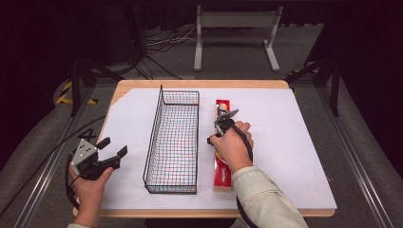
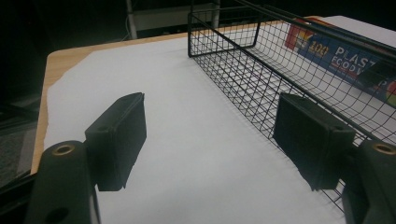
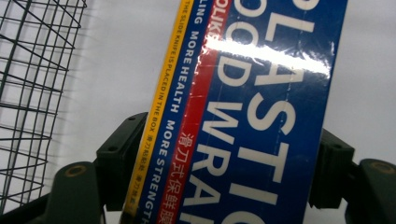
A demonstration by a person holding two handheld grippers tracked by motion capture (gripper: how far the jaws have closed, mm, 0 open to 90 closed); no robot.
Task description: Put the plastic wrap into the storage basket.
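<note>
A long plastic wrap box (image 1: 221, 175), red on top in the high view and blue with white lettering in the right gripper view (image 3: 252, 107), lies flat on the white sheet just right of a black wire basket (image 1: 153, 137). My right gripper (image 1: 224, 121) reaches down over the box's middle. In its own view the right gripper (image 3: 229, 158) has a pad against each long side of the box. My left gripper (image 1: 113, 146) hovers at the table's front left, left of the basket. Seen in its own view, the left gripper (image 2: 212, 135) stands open with only white sheet between its pads.
The white sheet (image 1: 285, 142) covers a wooden table (image 1: 199, 83). The basket (image 2: 243, 79) is long and narrow and holds nothing; through its mesh shows the box (image 2: 336, 56). Beyond the table stands a grey metal frame (image 1: 235, 28) on a dark floor with cables.
</note>
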